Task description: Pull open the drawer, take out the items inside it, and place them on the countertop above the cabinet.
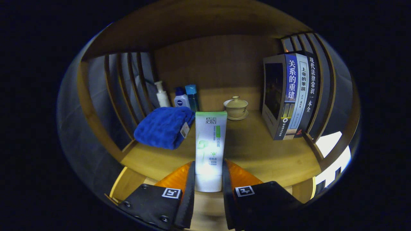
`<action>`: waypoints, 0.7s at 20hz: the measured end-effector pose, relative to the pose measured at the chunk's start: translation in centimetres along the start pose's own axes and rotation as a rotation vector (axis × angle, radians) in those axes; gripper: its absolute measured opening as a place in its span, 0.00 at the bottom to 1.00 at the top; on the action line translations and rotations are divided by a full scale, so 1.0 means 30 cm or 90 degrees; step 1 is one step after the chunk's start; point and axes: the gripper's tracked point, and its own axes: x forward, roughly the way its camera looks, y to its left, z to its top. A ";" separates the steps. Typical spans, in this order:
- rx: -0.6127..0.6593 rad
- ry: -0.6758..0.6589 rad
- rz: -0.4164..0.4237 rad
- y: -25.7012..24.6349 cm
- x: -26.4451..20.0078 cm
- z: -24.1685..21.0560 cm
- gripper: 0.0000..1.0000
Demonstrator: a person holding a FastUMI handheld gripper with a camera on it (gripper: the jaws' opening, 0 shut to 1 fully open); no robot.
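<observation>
Wooden countertop [257, 150]; jaws clamp tube [210, 141] (smooth plastic).

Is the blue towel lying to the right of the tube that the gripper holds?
No, the blue towel lies left of the tube, which the gripper clamps between both fingers.

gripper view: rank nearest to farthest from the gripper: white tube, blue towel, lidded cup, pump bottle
1. White tube with green band: between the fingers of the gripper, which press on its lower end.
2. Folded blue towel: ahead, to the left, on the wooden countertop.
3. Cream lidded cup on saucer: beyond, slightly right.
4. White pump bottle: back left corner, behind the towel.
</observation>
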 end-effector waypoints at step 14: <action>-0.015 0.053 -0.037 -0.032 0.108 -0.107 0.52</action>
